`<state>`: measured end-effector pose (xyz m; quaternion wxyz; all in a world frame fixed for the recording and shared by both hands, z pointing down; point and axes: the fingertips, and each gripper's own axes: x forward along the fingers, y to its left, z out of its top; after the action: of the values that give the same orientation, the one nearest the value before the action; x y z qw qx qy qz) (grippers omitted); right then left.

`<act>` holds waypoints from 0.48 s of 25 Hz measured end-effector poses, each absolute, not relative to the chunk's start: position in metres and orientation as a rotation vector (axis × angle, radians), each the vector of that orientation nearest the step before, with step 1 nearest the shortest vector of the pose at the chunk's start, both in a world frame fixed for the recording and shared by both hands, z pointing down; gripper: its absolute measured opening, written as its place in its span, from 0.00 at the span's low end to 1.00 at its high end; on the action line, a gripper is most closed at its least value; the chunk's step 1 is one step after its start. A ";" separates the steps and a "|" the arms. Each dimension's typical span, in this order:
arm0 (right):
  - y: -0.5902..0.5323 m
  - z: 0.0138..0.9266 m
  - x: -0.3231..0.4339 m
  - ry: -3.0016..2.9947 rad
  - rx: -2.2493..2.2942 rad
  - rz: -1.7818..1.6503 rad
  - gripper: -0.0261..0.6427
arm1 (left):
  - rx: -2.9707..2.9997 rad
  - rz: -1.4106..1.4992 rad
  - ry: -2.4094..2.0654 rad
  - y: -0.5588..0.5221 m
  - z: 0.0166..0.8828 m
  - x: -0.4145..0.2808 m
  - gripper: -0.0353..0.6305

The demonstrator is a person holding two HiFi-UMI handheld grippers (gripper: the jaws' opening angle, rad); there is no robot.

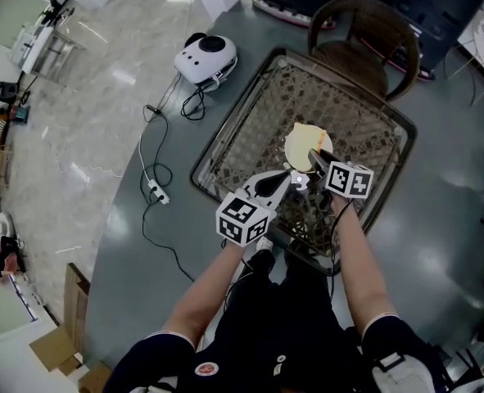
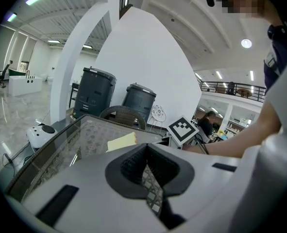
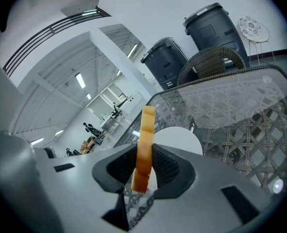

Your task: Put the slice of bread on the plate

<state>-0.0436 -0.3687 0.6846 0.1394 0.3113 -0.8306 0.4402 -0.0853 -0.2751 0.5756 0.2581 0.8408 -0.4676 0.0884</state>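
A slice of bread [image 3: 145,144] stands on edge between the jaws of my right gripper [image 3: 144,165], which is shut on it. In the head view the bread [image 1: 300,136] hangs low over the white plate [image 1: 327,144] on the glass-topped wicker table [image 1: 250,129]. The plate [image 3: 182,139] lies just beyond the right jaws. My left gripper [image 1: 296,180] hovers beside the right one at the plate's near side, its pads touching with nothing between them. From the left gripper [image 2: 145,154] the bread [image 2: 122,142] shows as a pale yellow slab over the table.
A wicker chair [image 1: 363,31] stands at the table's far side, with two dark bins [image 2: 93,95] behind it. On the floor to the left lie a white rounded device [image 1: 206,56] and a cable with a power strip [image 1: 156,191].
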 end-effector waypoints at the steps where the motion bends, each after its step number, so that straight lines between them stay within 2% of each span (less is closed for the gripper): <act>1: -0.370 0.687 -0.043 -2.396 0.903 1.279 0.18 | 2.278 0.241 -1.267 -0.275 0.577 -0.085 0.06; 12: -0.382 0.713 -0.032 -2.312 0.967 1.202 0.18 | 2.252 0.266 -1.256 -0.270 0.587 -0.086 0.06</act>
<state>-0.0323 -0.3817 0.7126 0.1801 0.3424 -0.8182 0.4254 -0.0859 -0.2703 0.5869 0.2711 0.8362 -0.4663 0.0988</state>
